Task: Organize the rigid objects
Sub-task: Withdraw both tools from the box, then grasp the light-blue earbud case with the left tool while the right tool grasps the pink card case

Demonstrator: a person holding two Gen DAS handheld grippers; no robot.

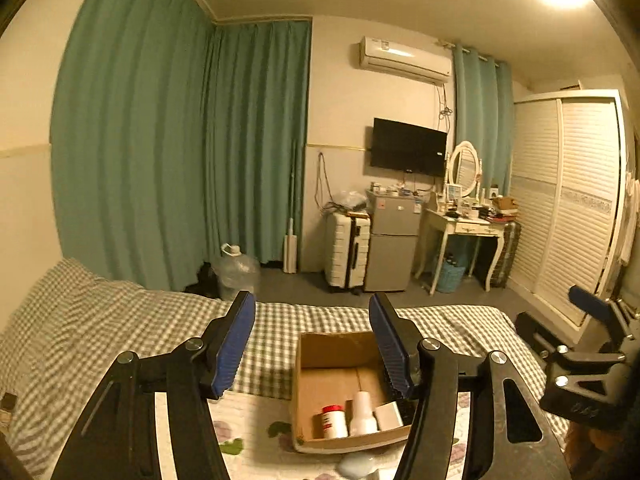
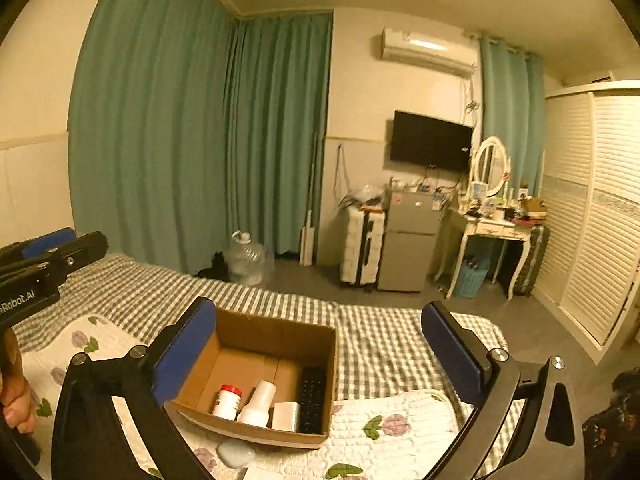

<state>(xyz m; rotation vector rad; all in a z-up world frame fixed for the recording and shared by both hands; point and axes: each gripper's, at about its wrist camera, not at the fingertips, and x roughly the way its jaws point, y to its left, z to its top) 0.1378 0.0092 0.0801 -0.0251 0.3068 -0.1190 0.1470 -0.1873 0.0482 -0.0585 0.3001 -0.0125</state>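
An open cardboard box (image 1: 336, 350) (image 2: 276, 336) sits on the bed, below and in front of both grippers. Inside it stand a red-capped bottle (image 2: 227, 400) (image 1: 334, 422), a white bottle (image 2: 258, 402) (image 1: 363, 414), a small white box (image 2: 286, 416) (image 1: 389, 416) and a black remote (image 2: 313, 398). My left gripper (image 1: 312, 300) is open and empty above the box. My right gripper (image 2: 319, 306) is wide open and empty too. Each gripper shows at the edge of the other's view: the right gripper (image 1: 592, 320) and the left gripper (image 2: 52, 248).
A pale rounded object (image 2: 236, 453) (image 1: 356, 465) lies on the floral quilt (image 2: 400, 412) just in front of the box. The checked sheet (image 1: 120, 320) covers the bed. Beyond it stand a water jug (image 1: 236, 270), a suitcase (image 1: 346, 252), a fridge (image 1: 394, 240), a dressing table (image 1: 464, 228) and a wardrobe (image 1: 568, 200).
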